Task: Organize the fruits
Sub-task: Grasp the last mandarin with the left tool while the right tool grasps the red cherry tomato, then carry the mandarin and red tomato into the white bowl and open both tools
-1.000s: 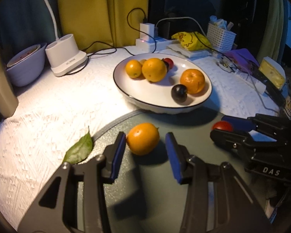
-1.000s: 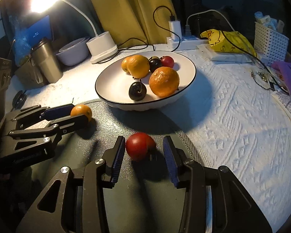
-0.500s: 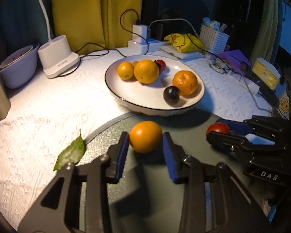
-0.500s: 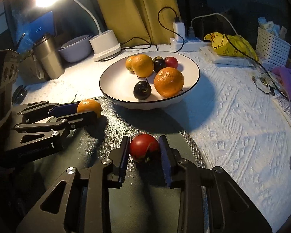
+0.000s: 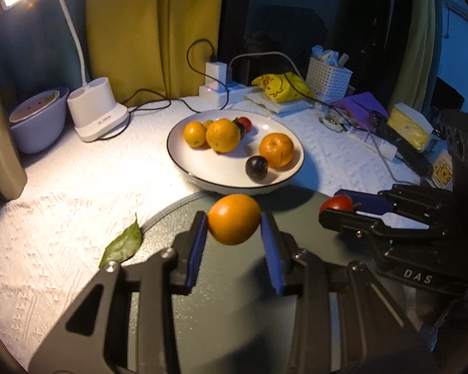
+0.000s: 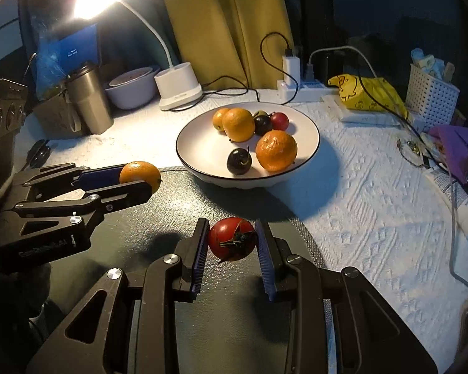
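Left gripper [image 5: 234, 224] is clamped on a small orange [image 5: 234, 219], held above the dark round mat [image 5: 234, 311], just short of the white plate [image 5: 184, 168]. Right gripper [image 6: 232, 240] pinches a red persimmon-like fruit [image 6: 232, 243], also over the mat. Orange looks light, firm, slightly waxy; grip across its widest part suits it. Red fruit likely softer with bruisable skin, so a light squeeze on its sides. Both roundish, no clear long axis; red fruit's dried calyx faces the right wrist camera.

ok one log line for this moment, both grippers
left gripper: shut on orange | right gripper: shut on tomato | both near plate | not yet placed
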`<move>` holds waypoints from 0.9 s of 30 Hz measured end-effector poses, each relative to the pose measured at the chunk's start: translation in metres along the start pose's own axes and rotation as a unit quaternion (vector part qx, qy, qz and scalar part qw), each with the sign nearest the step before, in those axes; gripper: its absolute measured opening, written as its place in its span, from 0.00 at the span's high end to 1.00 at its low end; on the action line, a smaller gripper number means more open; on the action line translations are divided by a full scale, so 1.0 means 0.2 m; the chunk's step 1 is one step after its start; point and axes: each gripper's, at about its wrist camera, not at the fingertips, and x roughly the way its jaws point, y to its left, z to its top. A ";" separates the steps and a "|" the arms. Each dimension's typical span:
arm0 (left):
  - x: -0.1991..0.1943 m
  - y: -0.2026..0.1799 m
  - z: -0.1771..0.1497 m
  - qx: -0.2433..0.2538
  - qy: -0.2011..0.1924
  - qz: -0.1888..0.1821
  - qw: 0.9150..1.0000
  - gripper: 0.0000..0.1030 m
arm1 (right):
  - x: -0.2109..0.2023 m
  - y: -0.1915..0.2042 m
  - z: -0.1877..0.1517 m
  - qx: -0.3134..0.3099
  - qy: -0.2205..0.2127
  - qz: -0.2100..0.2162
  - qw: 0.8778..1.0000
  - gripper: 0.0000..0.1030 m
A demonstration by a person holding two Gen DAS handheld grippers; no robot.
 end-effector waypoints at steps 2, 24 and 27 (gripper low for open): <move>-0.02 0.00 0.01 0.001 -0.004 -0.001 1.000 0.65 | -0.02 0.01 0.01 -0.002 -0.004 -0.002 1.000 0.68; 0.08 0.05 0.16 -0.008 -0.014 -0.003 1.000 0.65 | 0.02 -0.15 0.20 0.002 -0.030 -0.025 0.999 0.68; 0.12 0.07 0.18 -0.010 -0.010 -0.004 1.000 0.65 | 0.04 -0.19 0.22 0.005 -0.032 -0.028 0.999 0.68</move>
